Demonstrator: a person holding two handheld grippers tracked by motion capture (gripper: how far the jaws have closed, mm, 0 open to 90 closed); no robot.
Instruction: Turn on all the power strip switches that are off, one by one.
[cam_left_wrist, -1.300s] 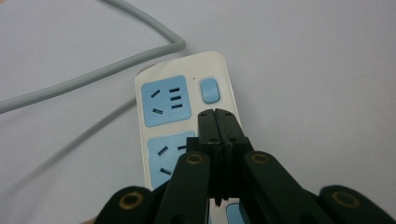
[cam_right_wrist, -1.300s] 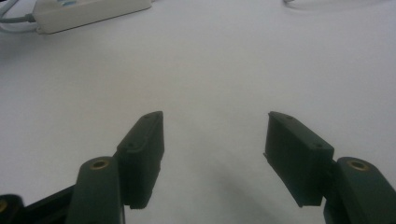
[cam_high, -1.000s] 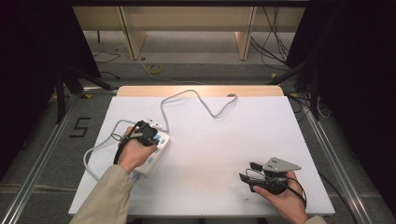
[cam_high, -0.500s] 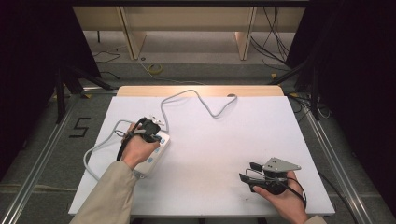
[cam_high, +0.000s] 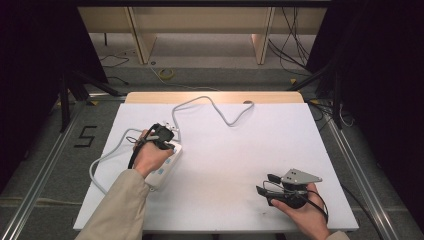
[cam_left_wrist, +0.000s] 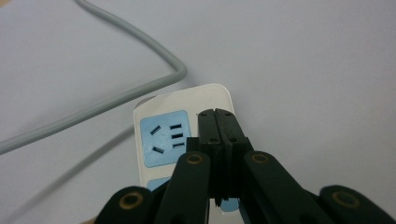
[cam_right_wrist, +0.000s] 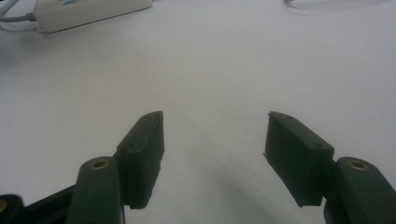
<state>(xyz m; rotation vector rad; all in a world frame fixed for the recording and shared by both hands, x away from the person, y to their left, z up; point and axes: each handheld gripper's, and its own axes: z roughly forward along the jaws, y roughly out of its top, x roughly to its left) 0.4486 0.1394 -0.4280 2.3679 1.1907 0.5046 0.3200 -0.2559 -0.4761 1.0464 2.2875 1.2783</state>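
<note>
1. The only writing that reads is a black figure "5" (cam_high: 86, 136) marked on the grey floor to the left of the table; the white power strip's face carries no legible print.
2. The long white plastic power strip with pale blue socket panels (cam_high: 164, 169) lies flat on the white table top (cam_high: 240, 150), in its left half. Its long axis runs diagonally, from the near left corner area toward the far right.
3. In the left gripper view the strip's (cam_left_wrist: 187, 126) rounded far end points away from the camera, with a blue socket panel showing slanted and straight slots beside the jaws.
4. A grey round cable (cam_high: 215, 107) snakes from the strip across the far part of the table; another loop curves out past the table's left edge.
5. The left hand (cam_high: 150, 157), in a beige sleeve, reaches forward and holds the left gripper (cam_left_wrist: 217, 122) over the strip's far end, jaws pressed together with nothing between them.
6. The right hand (cam_high: 300, 212) rests at the near right of the table, holding the right gripper (cam_right_wrist: 212, 140) low and pointing left, its jaws spread wide over bare table.
7. In the right gripper view the strip (cam_right_wrist: 88, 11) lies well apart, at the upper left.
</note>
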